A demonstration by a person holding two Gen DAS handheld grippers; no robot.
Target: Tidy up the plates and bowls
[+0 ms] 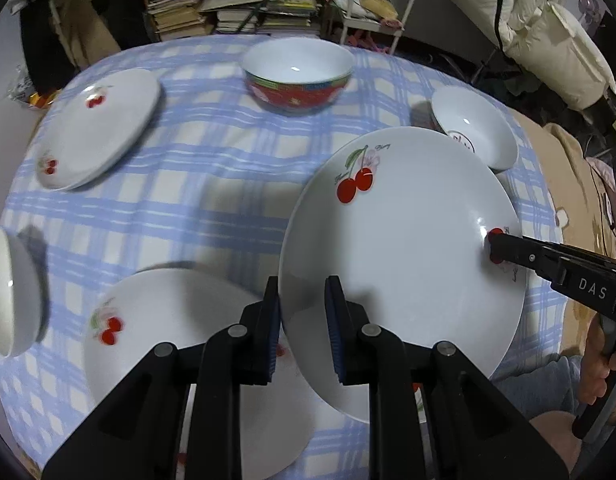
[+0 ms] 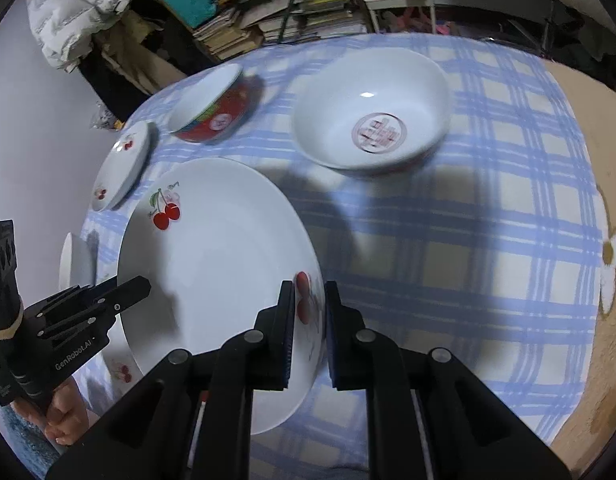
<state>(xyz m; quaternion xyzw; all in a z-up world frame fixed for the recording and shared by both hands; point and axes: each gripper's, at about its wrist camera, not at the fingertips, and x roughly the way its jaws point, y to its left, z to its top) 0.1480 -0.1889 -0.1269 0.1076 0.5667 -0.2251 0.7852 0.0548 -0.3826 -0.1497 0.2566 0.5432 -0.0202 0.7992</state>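
white cherry-print plate point(image 1: 408, 240), blue-checked tablecloth point(image 1: 212, 168)

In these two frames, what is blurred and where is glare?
Left wrist view: the white cherry-print plate lying on the cloth is motion-smeared, while the held white cherry-print plate stays sharp. Right wrist view: the white bowl with a red emblem looks soft, with a small glare spot.

"DAS" stands on the right gripper point(image 1: 493, 249) at the held plate point(image 1: 408, 248); "GenRobot.AI" marks the left gripper point(image 2: 142, 286) (plate lettering unreadable).

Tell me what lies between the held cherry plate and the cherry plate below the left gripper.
Nothing visible. The held plate, gripped by both grippers, hangs beside the lower plate, with only bare tablecloth around.
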